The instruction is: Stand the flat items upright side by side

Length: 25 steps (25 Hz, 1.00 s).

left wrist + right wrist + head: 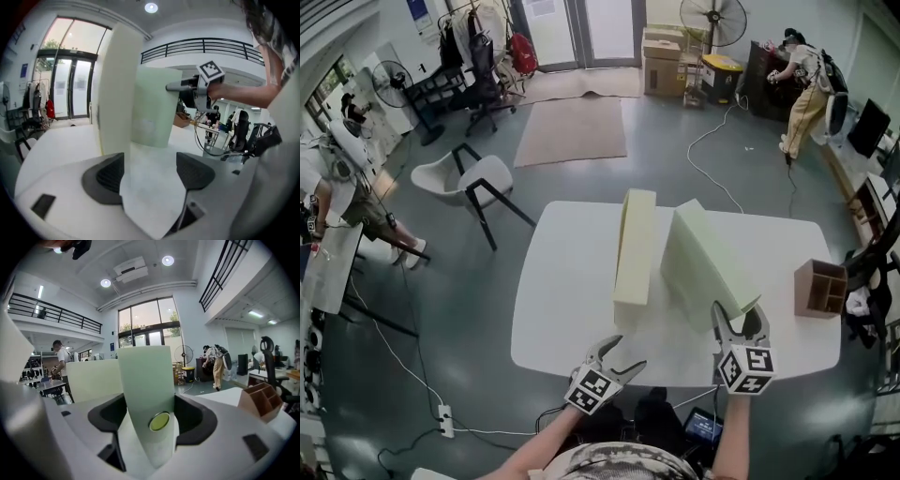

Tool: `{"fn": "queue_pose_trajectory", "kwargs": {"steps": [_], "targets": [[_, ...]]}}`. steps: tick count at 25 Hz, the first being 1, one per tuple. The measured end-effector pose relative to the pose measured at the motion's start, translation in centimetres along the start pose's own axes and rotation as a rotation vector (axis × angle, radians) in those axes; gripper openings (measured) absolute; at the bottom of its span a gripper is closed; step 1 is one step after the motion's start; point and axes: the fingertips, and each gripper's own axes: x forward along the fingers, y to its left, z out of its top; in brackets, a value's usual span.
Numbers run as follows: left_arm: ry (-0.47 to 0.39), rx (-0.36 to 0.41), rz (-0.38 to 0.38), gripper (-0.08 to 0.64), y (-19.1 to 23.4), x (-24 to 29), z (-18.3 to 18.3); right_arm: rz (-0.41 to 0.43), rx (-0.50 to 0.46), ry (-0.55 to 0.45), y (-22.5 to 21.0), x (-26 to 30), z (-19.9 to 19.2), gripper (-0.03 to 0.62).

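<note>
White table (572, 309) fills mid head view, its near edge twd the person at 6 o'clk. Tan rug (572, 129) lies on the floor beyond it at 12 o'clk. On the table the green slab (703, 258) stands on its long edge, running from the near-R part of the top up twd 11 o'clk. The yellow slab (636, 246) stands on edge just beside it at its 9 o'clk side, lengthwise approx 6-to-12. The two run side by side w/ a narrow gap btwn them that is wider at the near end. White chair (473, 178) w/ dark legs sits off the table at 10 o'clk. Wooden box (820, 287) w/ open compartments stands at the table's 3 o'clk edge, well apart from the slabs. R gripper (739, 314) is clamped on the green slab's near end; in the R gripper view the slab fills the gap btwn the jaws, pads on both faces. L gripper (626, 352) is at the near edge, approx 6 o'clk of the yellow slab, jaws apart, nothing btwn them but bare tabletop. A small round yellow-green dot (160, 421) shows low btwn the R jaws; can't tell if it's on the slab or the tool.
</note>
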Motion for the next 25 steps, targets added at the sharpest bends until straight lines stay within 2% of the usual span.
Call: {"fn": "queue_pose_trajectory", "kwargs": {"steps": [2,4,7,9,14,17,20,22,25], "targets": [[-0.072,0.046,0.027,0.356,2.0,-2.5,3.1,-0.025,0.004,-0.004,0.7,0.1,0.0,0.322],[-0.132,0.125,0.019,0.356,3.5,-4.4,6.7,-0.047,0.002,-0.008,1.3,0.2,0.0,0.322],[-0.188,0.255,-0.011,0.356,5.3,-6.2,11.4,-0.079,0.007,-0.008,2.1,0.2,-0.1,0.321],[-0.228,0.315,-0.038,0.356,5.9,-6.9,14.2,-0.099,0.014,-0.006,2.5,0.3,-0.2,0.321],[-0.293,0.513,-0.103,0.356,5.2,-7.5,19.8,-0.142,0.027,0.001,3.5,0.6,-0.2,0.321],[-0.312,0.646,-0.176,0.356,3.4,-7.1,21.6,-0.158,0.035,0.006,3.7,0.8,-0.2,0.321],[-0.256,0.734,-0.241,0.356,2.4,-6.1,21.3,-0.169,0.045,0.017,4.2,1.0,-0.2,0.322],[-0.229,0.757,-0.235,0.341,2.6,-5.7,20.9,-0.171,0.043,0.030,4.8,1.0,-0.3,0.322],[-0.247,0.725,-0.218,0.267,3.2,-5.8,21.3,-0.158,0.016,0.046,6.3,1.2,-0.2,0.329]]}}
